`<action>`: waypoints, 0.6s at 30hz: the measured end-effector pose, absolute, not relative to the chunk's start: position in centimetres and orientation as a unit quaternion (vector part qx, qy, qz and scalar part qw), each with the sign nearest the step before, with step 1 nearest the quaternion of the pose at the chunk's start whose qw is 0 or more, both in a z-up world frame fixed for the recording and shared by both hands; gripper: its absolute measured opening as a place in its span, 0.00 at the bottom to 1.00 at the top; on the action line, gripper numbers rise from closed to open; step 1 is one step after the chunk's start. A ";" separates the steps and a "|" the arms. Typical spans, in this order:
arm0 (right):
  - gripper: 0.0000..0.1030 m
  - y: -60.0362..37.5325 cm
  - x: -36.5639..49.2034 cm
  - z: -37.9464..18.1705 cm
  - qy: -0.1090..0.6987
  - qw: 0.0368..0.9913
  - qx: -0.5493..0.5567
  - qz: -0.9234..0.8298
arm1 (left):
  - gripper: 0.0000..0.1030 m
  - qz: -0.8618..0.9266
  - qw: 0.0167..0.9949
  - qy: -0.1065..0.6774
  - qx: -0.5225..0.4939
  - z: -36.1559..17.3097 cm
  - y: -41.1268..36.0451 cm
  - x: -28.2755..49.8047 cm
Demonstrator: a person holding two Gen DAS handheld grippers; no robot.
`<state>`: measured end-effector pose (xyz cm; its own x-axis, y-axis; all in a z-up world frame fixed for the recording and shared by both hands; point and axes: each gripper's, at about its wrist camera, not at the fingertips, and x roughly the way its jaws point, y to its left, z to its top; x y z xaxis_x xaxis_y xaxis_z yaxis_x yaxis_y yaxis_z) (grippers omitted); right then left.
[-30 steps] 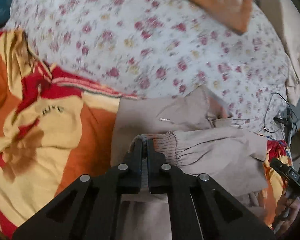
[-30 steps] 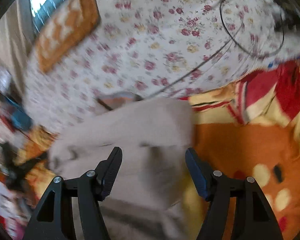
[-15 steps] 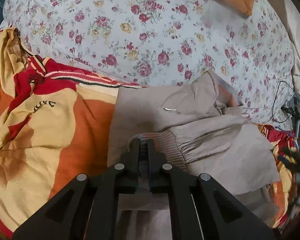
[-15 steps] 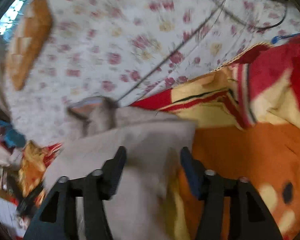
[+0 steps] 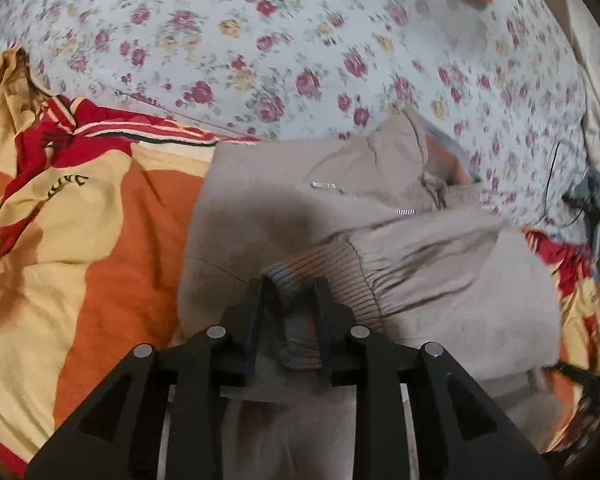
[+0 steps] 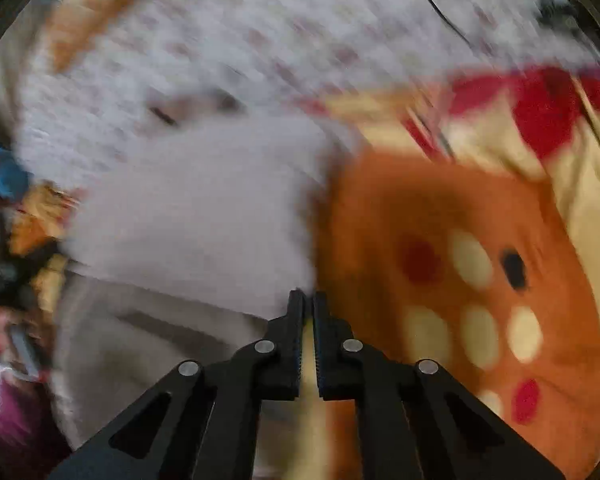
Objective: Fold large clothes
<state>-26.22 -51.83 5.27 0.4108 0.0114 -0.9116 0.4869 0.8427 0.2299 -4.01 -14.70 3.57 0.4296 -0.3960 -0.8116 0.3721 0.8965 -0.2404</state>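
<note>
Two claws work on the beige jacket, lying on the orange blanket on the bed. My left claw has just been opening, the ribbed cuff loose between its jaws. My right claw has just snapped closed at the jacket's edge; whether it grips cloth I cannot tell. I judge the sleeve fold finished; next comes folding the body over.

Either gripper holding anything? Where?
Left gripper just opened, ribbed cuff loose between its jaws. Right gripper just closed at the jacket edge; blur hides any pinch.
</note>
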 end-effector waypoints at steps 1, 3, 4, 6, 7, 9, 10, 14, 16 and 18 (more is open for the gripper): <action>0.03 -52.6 -26.7 5.6 0.506 0.809 0.268 -0.135 | 0.21 -0.228 0.847 0.480 -0.006 3.7 -14.8 -4.3; 0.18 -53.9 -27.2 7.2 0.461 0.819 0.320 -0.122 | 0.21 -0.230 0.849 0.475 -0.005 4.0 -14.8 -4.4; 0.49 -54.2 -26.9 8.0 0.446 0.824 0.330 -0.120 | 0.21 -0.233 0.849 0.474 -0.012 4.1 -14.7 -4.3; 0.79 -54.5 -25.0 8.9 0.417 0.837 0.341 -0.100 | 0.26 -0.238 0.847 0.474 -0.025 4.2 -14.5 -4.0; 0.79 -54.4 -23.5 9.0 0.419 0.835 0.344 -0.091 | 0.33 -0.240 0.847 0.473 -0.030 4.2 -14.5 -4.0; 0.78 -54.6 -20.0 7.1 0.442 0.816 0.361 -0.095 | 0.40 -0.240 0.849 0.470 -0.032 4.1 -14.4 -4.0; 0.79 -54.9 -18.2 5.4 0.456 0.801 0.377 -0.092 | 0.40 -0.243 0.849 0.469 -0.035 4.1 -14.4 -4.0; 0.14 -55.2 -15.8 4.0 0.449 0.805 0.376 -0.095 | 0.51 -0.256 0.848 0.463 -0.042 5.0 -14.3 -3.9; 0.13 -54.1 -16.0 6.3 0.440 0.843 0.292 -0.099 | 0.58 -0.260 0.853 0.449 -0.047 5.4 -14.2 -4.1; 0.08 -53.9 -15.9 6.6 0.447 0.853 0.235 -0.134 | 0.64 -0.262 0.858 0.441 -0.031 5.3 -14.9 -4.3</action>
